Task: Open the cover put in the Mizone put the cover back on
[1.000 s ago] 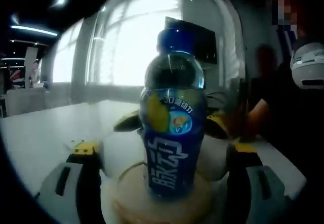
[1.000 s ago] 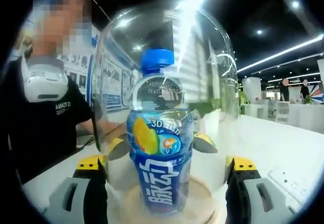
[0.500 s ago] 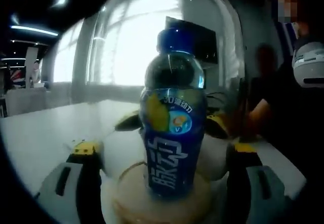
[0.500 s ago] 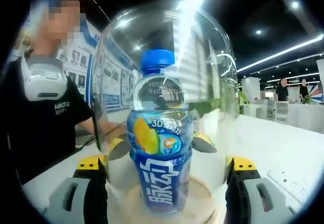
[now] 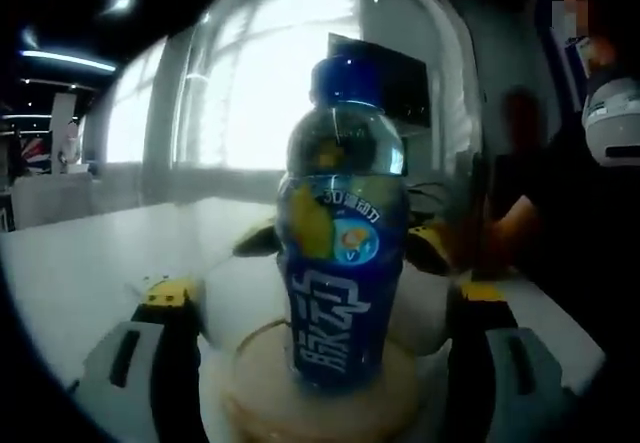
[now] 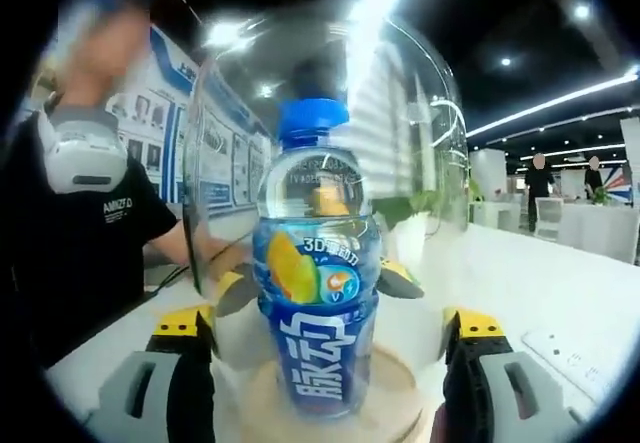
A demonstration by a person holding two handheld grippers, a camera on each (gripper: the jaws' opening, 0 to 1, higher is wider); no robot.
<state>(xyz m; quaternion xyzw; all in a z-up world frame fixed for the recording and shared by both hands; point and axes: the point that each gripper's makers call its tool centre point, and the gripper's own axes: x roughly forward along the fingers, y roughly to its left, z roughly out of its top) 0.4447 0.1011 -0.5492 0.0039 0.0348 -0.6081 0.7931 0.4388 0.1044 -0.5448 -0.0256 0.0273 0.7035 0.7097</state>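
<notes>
A blue Mizone bottle (image 5: 340,263) (image 6: 318,293) with a blue cap stands upright on a round wooden base (image 5: 250,388) (image 6: 400,395). A clear glass dome cover (image 5: 230,113) (image 6: 420,143) stands over the bottle and reaches down around the base. My left gripper (image 5: 325,295) has one jaw against each side of the dome's lower wall. From the opposite side, my right gripper (image 6: 325,323) clasps the dome the same way. Each gripper's yellow-and-black jaw tips show through the glass behind the bottle in the other's view.
The base rests on a white table (image 5: 80,263) (image 6: 540,283). A person in a black shirt (image 5: 570,213) (image 6: 80,223) sits close beside the table. A flat white item (image 6: 570,355) lies on the table to the right.
The right gripper view has shifted slightly, and the person has moved a little. Bottle, dome and both grippers keep their places.
</notes>
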